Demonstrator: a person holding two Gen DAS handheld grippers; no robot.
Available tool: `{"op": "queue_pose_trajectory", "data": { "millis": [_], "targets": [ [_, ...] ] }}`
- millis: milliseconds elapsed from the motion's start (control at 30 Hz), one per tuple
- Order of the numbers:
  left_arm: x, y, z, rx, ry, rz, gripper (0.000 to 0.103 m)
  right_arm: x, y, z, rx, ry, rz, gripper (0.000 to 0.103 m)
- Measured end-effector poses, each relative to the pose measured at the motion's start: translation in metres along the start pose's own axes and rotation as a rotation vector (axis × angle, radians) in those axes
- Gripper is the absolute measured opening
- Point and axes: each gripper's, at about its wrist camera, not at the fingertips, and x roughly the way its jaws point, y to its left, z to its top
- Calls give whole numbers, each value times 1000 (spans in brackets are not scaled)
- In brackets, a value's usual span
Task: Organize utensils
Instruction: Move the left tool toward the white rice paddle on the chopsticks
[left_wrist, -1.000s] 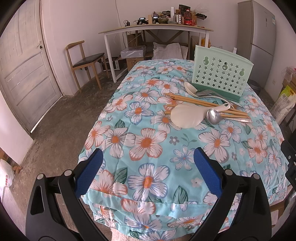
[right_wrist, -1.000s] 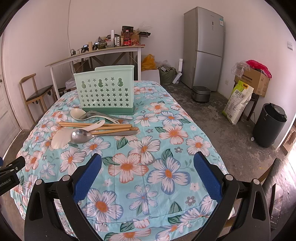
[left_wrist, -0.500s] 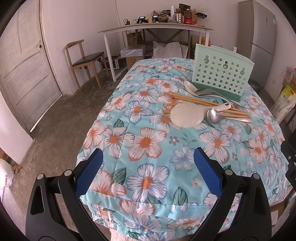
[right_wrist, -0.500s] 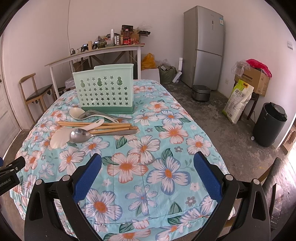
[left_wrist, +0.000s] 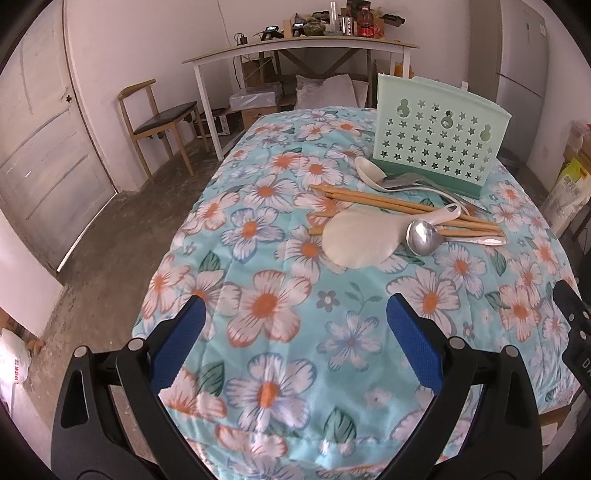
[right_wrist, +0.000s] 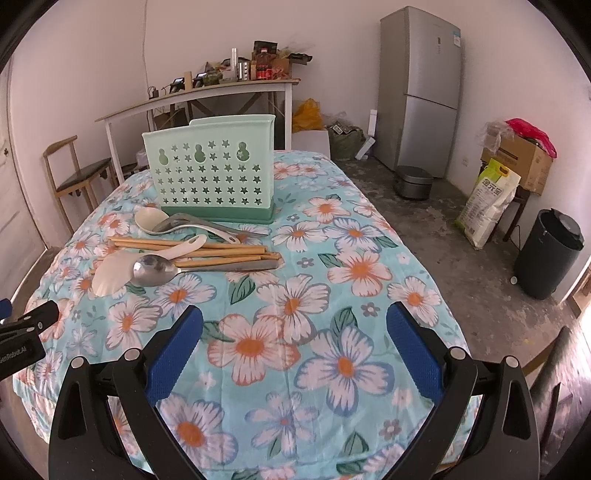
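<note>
While both grippers hover over the near end of the floral tablecloth (right_wrist: 347, 280), nothing is held: the left gripper (left_wrist: 295, 332) has its blue pads spread wide with only cloth between them, and the right gripper (right_wrist: 295, 332) is equally wide apart and empty. The utensils lie in a loose heap farther up the table, just in front of the green star-punched holder (right_wrist: 212, 173), which stands upright. A steel spoon (right_wrist: 155, 271) lies nearest, its bowl touching the broad white rice paddle (right_wrist: 110, 275); wooden chopsticks (right_wrist: 221, 253) run across beneath the paddle's handle, and a white soup spoon (right_wrist: 147, 219) with another metal utensil (right_wrist: 207, 227) lies right by the holder's base.

All of it looks light and stiff. The steel spoon is probably slippery, so its flat handle seems the better place to pinch. The chopsticks are thin and may roll on the soft quilted cloth; taking them mid-length seems safest. The paddle's narrow handle suits the pads better than its wide blade.
</note>
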Motion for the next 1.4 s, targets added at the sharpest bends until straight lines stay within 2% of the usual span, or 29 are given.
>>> {"op": "queue_pose_trajectory", "data": {
  "millis": [133, 367, 600, 733, 900, 1000, 1133, 1267, 1400],
  "targets": [
    [12, -8, 5, 12, 12, -28, 95, 17, -3, 0, -16, 21, 26, 97],
    [33, -19, 5, 22, 41, -120, 95, 46, 7, -7, -75, 77, 114, 97],
    [41, -22, 8, 4, 14, -168, 95, 67, 21, -23, -157, 148, 220, 97],
    [47, -13, 16, -43, 3, -194, 95, 67, 26, -26, -186, 129, 234, 97],
    [49, -10, 21, -20, -13, -188, 95, 69, 25, -28, -178, 119, 246, 97],
    [46, -19, 19, 60, -29, -173, 93, 68, 24, -28, -173, 114, 254, 97],
    [43, -43, 10, 231, -45, -141, 80, 68, 22, -28, -169, 110, 266, 97],
    [45, -61, 3, 332, -47, -130, 77, 69, 22, -28, -167, 107, 280, 97],
    [52, -77, -5, 475, -63, -84, 74, 68, 20, -28, -163, 101, 290, 97]
  ]
}}
